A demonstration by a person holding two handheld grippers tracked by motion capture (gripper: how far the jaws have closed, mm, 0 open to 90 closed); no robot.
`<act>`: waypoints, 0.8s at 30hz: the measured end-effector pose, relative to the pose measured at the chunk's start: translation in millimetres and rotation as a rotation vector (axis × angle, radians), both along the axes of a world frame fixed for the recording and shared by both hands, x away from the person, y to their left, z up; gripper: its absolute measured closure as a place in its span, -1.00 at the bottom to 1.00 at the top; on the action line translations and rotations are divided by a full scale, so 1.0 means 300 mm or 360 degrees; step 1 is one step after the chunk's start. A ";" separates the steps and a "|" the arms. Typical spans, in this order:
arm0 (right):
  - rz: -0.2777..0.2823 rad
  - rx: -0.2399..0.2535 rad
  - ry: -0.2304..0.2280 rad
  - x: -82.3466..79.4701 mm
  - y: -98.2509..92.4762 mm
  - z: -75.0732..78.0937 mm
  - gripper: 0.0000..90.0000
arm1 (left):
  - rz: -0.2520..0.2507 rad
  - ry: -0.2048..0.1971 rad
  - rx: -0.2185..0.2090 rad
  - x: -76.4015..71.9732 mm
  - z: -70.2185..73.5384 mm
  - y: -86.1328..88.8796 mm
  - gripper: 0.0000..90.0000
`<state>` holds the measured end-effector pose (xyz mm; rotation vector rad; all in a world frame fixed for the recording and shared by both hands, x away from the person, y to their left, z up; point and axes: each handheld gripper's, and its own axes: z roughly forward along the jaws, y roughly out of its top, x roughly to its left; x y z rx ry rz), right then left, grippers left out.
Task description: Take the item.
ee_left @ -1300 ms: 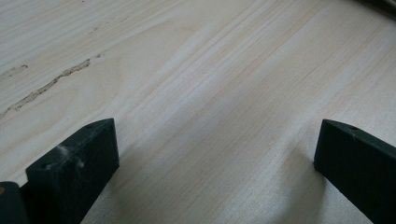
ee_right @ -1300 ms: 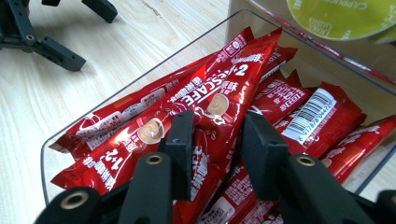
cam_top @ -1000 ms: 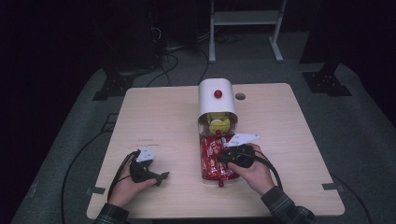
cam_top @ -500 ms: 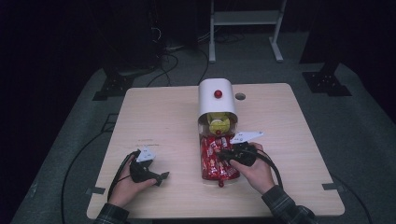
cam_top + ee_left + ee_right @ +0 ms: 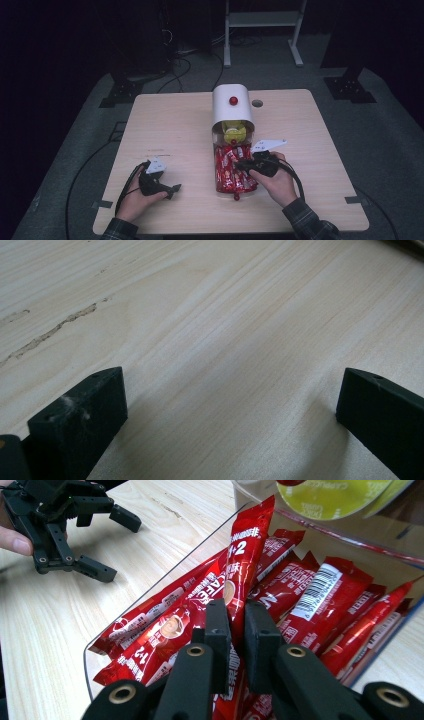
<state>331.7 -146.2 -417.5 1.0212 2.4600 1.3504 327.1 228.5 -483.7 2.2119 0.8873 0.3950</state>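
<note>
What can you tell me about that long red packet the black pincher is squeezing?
The long red foil stick packet is thin and shiny, with white print that includes "+2" near its top and a coffee cup picture lower down. It stands tilted, its crimped top end raised above the other red packets lying in the clear plastic tray. The right gripper pinches it between two black jaws, which have just been closing on it. Its lower end rests among the pile.

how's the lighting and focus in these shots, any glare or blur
High view: table lit, surroundings near black, slightly soft. Left gripper view: the wood sharp ahead, soft shadows by the jaws. Right gripper view: red sachets crisp with glossy glare; the right tool blurs close to the lens.
</note>
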 end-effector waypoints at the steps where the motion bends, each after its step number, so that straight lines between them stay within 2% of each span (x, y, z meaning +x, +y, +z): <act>1: 0.0002 -0.0002 -0.0001 -0.003 -0.006 0.004 0.81 | -0.0001 0.0004 0.0003 0.000 0.001 0.000 -1.00; 24: -0.0040 0.0003 -0.0017 -0.028 -0.081 0.024 0.81 | 0.0000 0.0001 0.0000 0.000 0.000 0.000 -1.00</act>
